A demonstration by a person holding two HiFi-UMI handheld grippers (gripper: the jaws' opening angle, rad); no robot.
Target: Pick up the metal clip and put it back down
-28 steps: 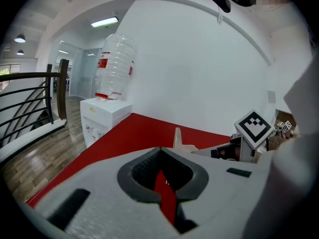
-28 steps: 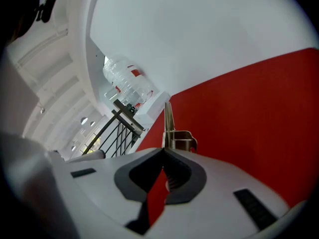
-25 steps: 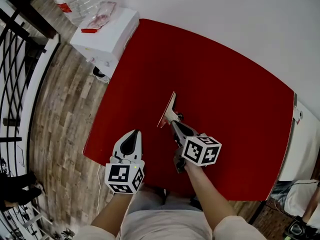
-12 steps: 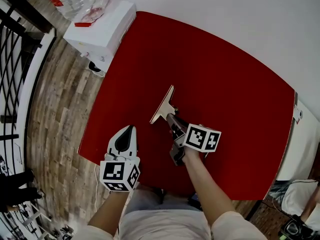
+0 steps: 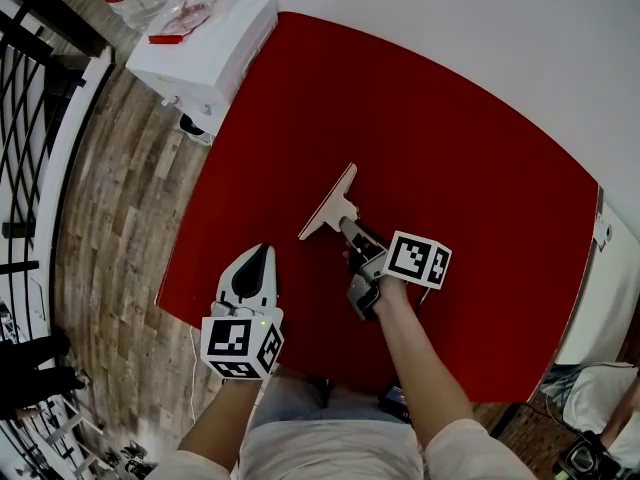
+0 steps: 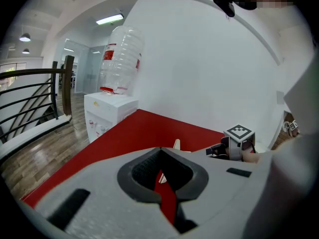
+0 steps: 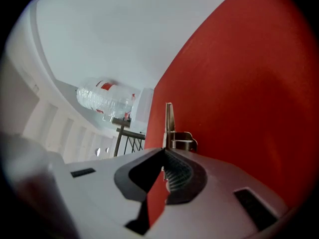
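Observation:
A flat metal clip [image 5: 331,206] with a wide plate and a spring hinge is held near the middle of the red table [image 5: 450,148], low over the cloth. My right gripper [image 5: 348,227] is shut on its handle end. In the right gripper view the clip [image 7: 169,121] stands edge-on just past the closed fingertips. I cannot tell whether the clip touches the table. My left gripper [image 5: 256,259] hovers by the table's near left edge, shut with nothing in it. From the left gripper view, the clip [image 6: 176,144] shows beyond its closed jaws.
A white water dispenser [image 5: 210,53] with a clear bottle stands off the table's far left corner. A black railing [image 5: 30,118] runs along the wooden floor at the left. A white wall backs the table.
The right gripper has rolled and sunk toward the table, turning the clip from edge-on to showing its broad face. The left gripper has hardly shifted.

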